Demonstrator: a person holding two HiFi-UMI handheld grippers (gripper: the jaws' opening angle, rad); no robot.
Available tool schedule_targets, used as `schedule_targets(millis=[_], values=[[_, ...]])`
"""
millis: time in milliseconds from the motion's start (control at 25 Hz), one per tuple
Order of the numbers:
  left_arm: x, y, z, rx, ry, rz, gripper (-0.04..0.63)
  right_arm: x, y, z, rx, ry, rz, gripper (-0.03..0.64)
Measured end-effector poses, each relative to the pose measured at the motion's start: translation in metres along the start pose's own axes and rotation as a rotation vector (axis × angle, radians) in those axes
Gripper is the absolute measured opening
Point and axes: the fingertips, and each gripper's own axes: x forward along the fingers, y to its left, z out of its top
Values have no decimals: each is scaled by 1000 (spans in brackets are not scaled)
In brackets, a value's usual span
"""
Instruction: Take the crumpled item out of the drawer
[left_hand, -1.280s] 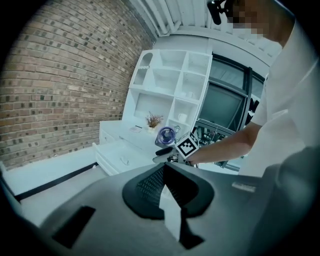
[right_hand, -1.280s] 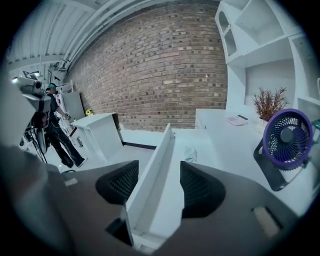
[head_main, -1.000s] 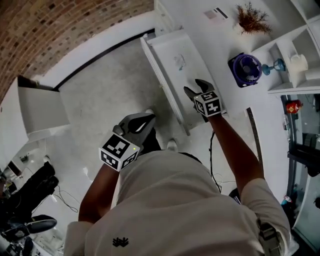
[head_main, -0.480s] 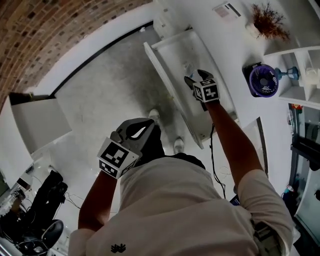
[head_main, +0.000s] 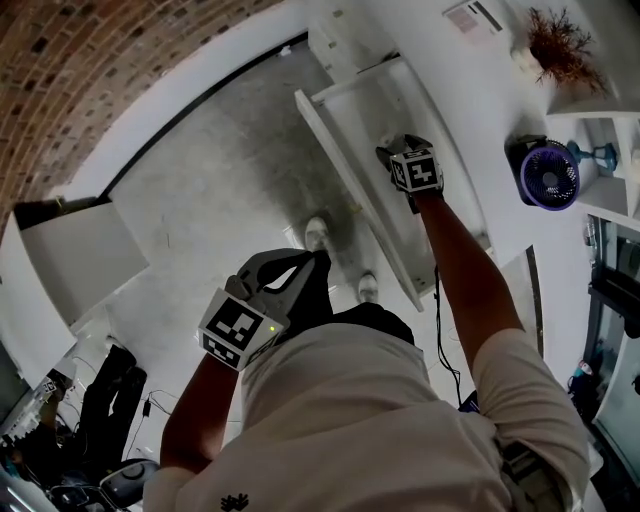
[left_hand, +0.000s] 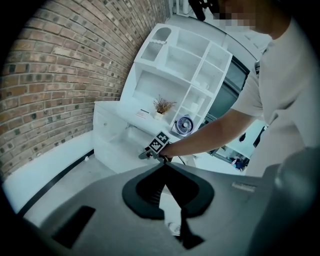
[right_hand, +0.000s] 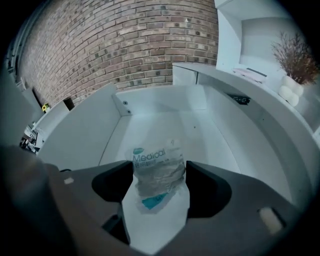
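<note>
A crumpled clear plastic packet (right_hand: 152, 157) with teal print lies on the floor of the open white drawer (right_hand: 225, 135). My right gripper (right_hand: 159, 176) is lowered over it, and its jaws are opening with the packet between them, resting on the drawer floor. In the head view the right gripper (head_main: 398, 152) reaches down into the drawer (head_main: 350, 105) and hides the packet. My left gripper (head_main: 300, 262) hangs near the person's torso, away from the drawer. In its own view the left gripper (left_hand: 164, 169) has its fingertips together with nothing between them.
The drawer sticks out from a white cabinet under a counter that carries a purple fan (head_main: 548, 174) and a dried plant (head_main: 560, 45). White shelves stand behind. A white box (head_main: 70, 260) sits on the grey floor at left. The person's shoes (head_main: 316, 232) stand beside the drawer front.
The right gripper has moved farther along the drawer and down into it. The left gripper has stayed near the torso. The head camera has shifted a little.
</note>
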Motion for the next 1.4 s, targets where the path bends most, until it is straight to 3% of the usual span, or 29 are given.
schedule_targets(millis=[160,280,400,840,1400], values=[[4,9,-1,-10,4,-1,6,5,-5,1,1,-9,-24,294],[8,10,2,-10,-5,-2,6,1,-7,5,-6,-24,-32,206],[12,4,2,-5,-1,-13,6,-5,-3,9,-26,-28,-23,176],[20,-43,5,10,-52,-2,6,-57,10,20,-78,-96,34,164],[16,-139,-3,45,-141,55,6,-195,41,3,-179,-231,127,160]])
